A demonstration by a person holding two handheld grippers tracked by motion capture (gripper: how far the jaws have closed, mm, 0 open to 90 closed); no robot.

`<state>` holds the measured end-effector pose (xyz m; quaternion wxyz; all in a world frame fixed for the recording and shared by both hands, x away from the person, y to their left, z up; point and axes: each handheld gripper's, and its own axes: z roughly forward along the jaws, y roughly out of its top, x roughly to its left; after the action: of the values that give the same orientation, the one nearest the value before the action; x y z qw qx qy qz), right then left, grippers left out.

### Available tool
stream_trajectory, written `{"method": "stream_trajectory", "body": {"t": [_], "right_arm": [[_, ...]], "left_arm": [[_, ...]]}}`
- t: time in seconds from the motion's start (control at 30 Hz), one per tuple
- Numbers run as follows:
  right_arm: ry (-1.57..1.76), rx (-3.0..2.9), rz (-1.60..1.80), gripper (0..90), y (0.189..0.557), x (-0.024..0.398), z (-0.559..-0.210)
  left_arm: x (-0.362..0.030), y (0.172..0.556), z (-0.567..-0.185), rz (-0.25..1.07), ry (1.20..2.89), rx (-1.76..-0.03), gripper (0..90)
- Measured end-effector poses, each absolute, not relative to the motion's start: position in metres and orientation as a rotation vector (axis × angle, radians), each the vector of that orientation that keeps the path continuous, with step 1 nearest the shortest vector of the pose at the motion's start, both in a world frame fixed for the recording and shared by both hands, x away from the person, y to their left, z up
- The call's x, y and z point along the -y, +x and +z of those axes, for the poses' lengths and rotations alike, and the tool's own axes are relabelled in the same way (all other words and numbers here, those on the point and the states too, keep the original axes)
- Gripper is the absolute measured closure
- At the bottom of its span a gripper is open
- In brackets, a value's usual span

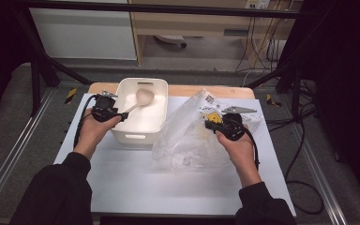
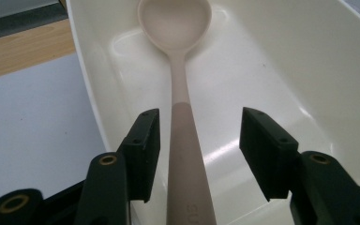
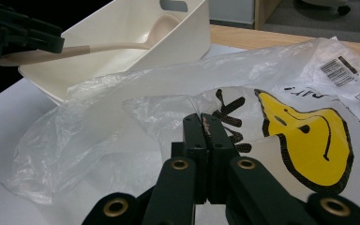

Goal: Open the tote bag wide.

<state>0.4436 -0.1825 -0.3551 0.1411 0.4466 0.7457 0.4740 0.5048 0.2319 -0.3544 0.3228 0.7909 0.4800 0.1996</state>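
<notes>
Spoon (image 2: pixel 183 117), beige with a pale bowl, lies between the jaws of the left gripper (image 2: pixel 199 154), its handle running up the middle of the gap and its bowl resting farther ahead inside the white bin (image 2: pixel 272 70). Both pads stand apart from the handle, with clearance visible on each side, so nothing is clamped. In the high view the left gripper (image 1: pixel 122 115) sits at the near left rim of the white bin (image 1: pixel 140 133), with the spoon (image 1: pixel 138 101) angled away from it toward the far wall. Right gripper (image 3: pixel 207 136) has its jaws brought fully together; whether a fold of the clear plastic bag (image 3: pixel 122 93) is pinched between them cannot be told. That bag spreads ahead of and to either side of the right gripper, carrying a yellow and black print (image 3: pixel 304 140) just to the right of the jaws and a barcode label (image 3: pixel 340 70) beyond. In the high view the right gripper (image 1: pixel 210 124) rests at the bag (image 1: pixel 187 136), which lies just beside the bin on the white table mat (image 1: pixel 136 178)
</notes>
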Motion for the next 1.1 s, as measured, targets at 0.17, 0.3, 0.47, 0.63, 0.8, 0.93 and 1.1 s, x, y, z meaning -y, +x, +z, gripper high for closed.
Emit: {"method": "stream_trajectory", "body": {"t": [0.17,0.3,0.47,0.63,0.8,0.93,1.1], "right_arm": [[1.287,-2.151,1.375,90.0,0.443,0.183,-0.354],[1.285,-2.143,1.383,90.0,0.443,0.185,-0.352],[1.281,-2.142,1.385,90.0,0.442,0.186,-0.350],[1.280,-2.141,1.388,90.0,0.441,0.188,-0.348],[1.274,-2.131,1.400,90.0,0.440,0.190,-0.344],[1.263,-2.124,1.408,90.0,0.439,0.190,-0.340],[1.246,-2.116,1.411,90.0,0.438,0.190,-0.333]], "left_arm": [[-0.231,0.506,-0.356,0.530,2.092,-1.257,50.2],[-0.230,0.506,-0.357,0.529,2.100,-1.253,51.9],[-0.230,0.506,-0.358,0.532,2.109,-1.252,52.6],[-0.231,0.507,-0.360,0.536,2.125,-1.254,53.4],[-0.230,0.507,-0.361,0.543,2.129,-1.253,53.9],[-0.229,0.507,-0.362,0.544,2.140,-1.254,54.3],[-0.229,0.507,-0.362,0.553,2.145,-1.244,54.5]]}}
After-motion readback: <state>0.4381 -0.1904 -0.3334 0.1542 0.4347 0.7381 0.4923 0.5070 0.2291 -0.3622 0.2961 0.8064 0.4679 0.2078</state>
